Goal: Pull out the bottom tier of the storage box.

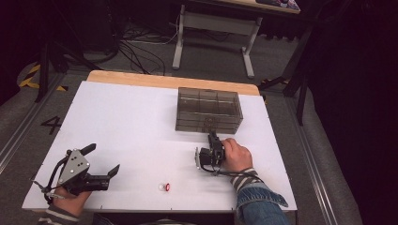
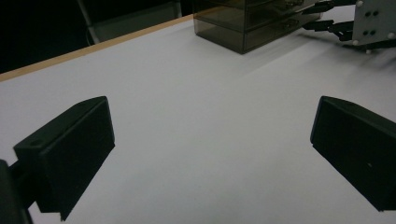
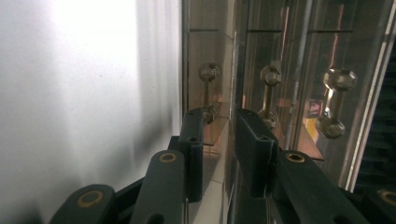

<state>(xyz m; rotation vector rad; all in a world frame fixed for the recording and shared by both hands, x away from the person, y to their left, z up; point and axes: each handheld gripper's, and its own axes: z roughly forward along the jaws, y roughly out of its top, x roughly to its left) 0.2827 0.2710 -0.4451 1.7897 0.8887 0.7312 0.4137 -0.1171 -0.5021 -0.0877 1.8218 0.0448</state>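
On the table (image 1: 131, 117) — one smoky clear drawer box (image 1: 209, 110), one small red-and-white item (image 1: 165, 187). Grippers: two — left (image 1: 104, 161), right (image 1: 213, 137). Drawer knobs (image 3: 208, 72) in the right gripper view: three.

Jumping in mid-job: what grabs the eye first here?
The smoky clear drawer box at the table's far right, with the right gripper at its front, jaws narrowed around a drawer knob. Near left, the left gripper rests open; a small red thing lies between.
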